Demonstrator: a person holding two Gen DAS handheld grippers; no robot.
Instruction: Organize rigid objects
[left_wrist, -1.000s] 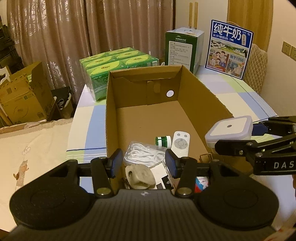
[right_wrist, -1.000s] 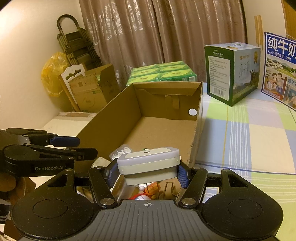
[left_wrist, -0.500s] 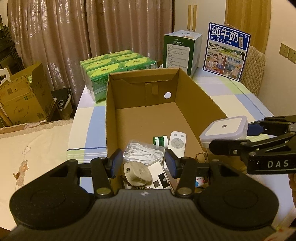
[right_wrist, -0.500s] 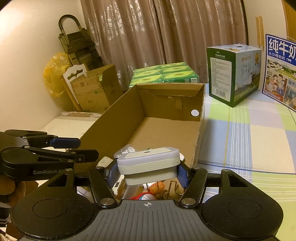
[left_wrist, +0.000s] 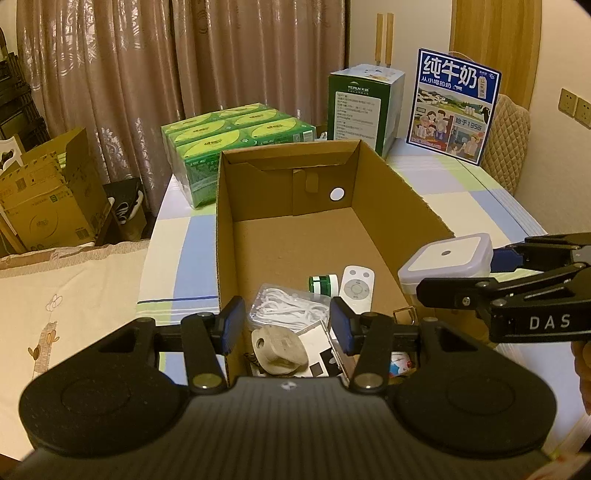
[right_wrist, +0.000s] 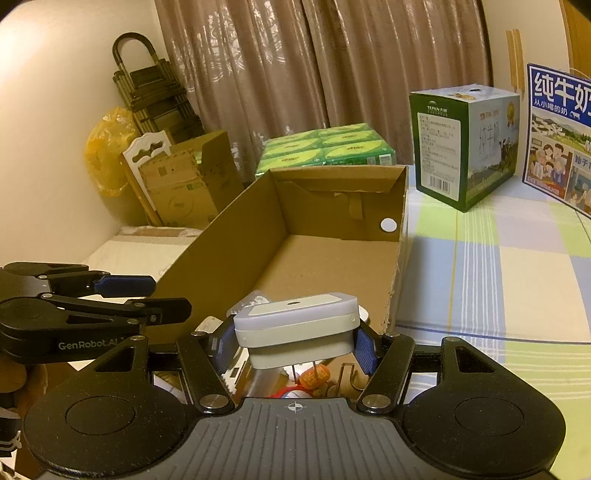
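1. The cardboard box (left_wrist: 314, 236) sits open on the checked counter (right_wrist: 498, 280). Its far half is bare; the small goods crowd the near end. Judged from this, you are mid-placement: one item is in the air, and the box is the sorting place.

2. Your right hand-held gripper (right_wrist: 295, 338) is clamped on the white square plug-in device (right_wrist: 297, 321), pads on its two side faces, the flat face up and the metal prongs pointing down. It hangs over the near right corner of the box, clear of the contents below.

3. Your left hand-held gripper (left_wrist: 286, 326) stands partly apart with nothing between the pads. It hovers over the near end of the box, above the beige plastic piece (left_wrist: 279, 349) and the bag of white cord (left_wrist: 290, 306), touching neither as far as the views show.

4. Lying in the box: the white remote (left_wrist: 356, 288), beside it the green-and-white small jar (left_wrist: 323, 284), both flat on the floor of the box.

5. Next move, as a judgement: carry the device forward to the bare floor beyond the remote, lower it until the prongs or base meet cardboard, then let go. Watch the prongs; they may tip it onto its side on release.

6. Keep the left hand-held gripper out of the right one's path; they are near one another.
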